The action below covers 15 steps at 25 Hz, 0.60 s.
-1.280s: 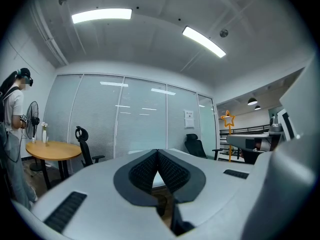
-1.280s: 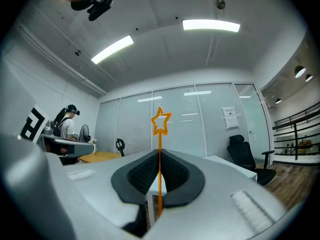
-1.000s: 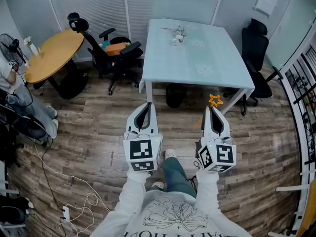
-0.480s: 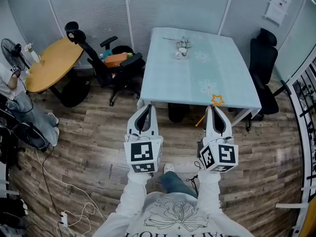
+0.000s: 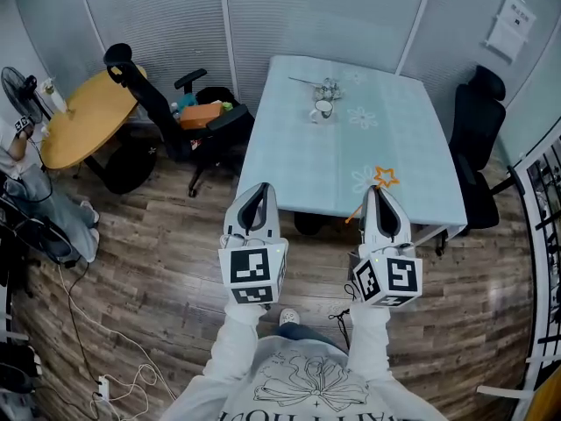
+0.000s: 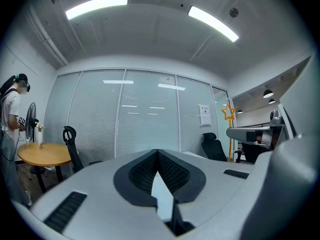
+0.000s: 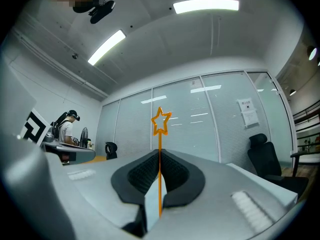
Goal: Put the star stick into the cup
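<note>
My right gripper point(image 5: 379, 190) is shut on the orange star stick point(image 5: 382, 178), whose star end pokes up past the fingertips. In the right gripper view the star stick point(image 7: 160, 134) stands upright between the closed jaws of the right gripper point(image 7: 159, 153). My left gripper point(image 5: 257, 188) is shut with nothing in it; in its own view the left gripper point(image 6: 157, 152) shows its pads pressed together. A white cup point(image 5: 323, 110) stands far off on the light blue table point(image 5: 298, 160), near its far edge.
Small items point(image 5: 328, 88) cluster behind the cup. A black office chair point(image 5: 184, 117) and a round wooden table point(image 5: 83, 115) stand to the left, another black chair point(image 5: 479, 139) to the right. A person point(image 5: 16, 143) is at the far left. Cables point(image 5: 114, 358) lie on the wood floor.
The table has come nearer in the head view as I moved toward it. Both grippers keep their pose, and the star stick stays clamped in the right one.
</note>
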{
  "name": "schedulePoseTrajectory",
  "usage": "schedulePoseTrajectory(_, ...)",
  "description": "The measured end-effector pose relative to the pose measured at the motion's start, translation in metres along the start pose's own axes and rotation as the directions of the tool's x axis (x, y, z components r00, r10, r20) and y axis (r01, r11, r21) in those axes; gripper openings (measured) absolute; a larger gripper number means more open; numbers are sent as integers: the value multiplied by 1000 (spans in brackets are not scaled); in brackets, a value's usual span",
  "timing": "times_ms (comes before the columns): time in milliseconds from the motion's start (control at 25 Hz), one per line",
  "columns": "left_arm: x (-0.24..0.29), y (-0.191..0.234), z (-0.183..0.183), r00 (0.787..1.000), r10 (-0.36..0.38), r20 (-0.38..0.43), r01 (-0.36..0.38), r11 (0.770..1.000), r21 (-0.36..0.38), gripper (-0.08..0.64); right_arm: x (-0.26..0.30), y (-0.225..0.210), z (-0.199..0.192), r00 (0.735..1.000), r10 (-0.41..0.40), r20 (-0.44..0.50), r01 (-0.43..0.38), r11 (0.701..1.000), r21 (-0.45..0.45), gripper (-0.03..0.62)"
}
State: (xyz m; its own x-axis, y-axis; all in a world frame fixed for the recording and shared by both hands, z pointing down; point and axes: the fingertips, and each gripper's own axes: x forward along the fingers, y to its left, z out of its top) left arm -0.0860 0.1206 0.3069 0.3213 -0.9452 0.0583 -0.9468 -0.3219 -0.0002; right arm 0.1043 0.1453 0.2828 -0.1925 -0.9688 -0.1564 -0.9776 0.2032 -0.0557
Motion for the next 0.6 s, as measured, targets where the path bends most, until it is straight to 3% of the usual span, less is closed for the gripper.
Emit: schedulePoseTrajectory(600, 68, 10, -7, 999, 18, -36, -18, 1000, 11, 6, 64, -33, -23, 1000, 1, -21, -1, 999, 39, 15)
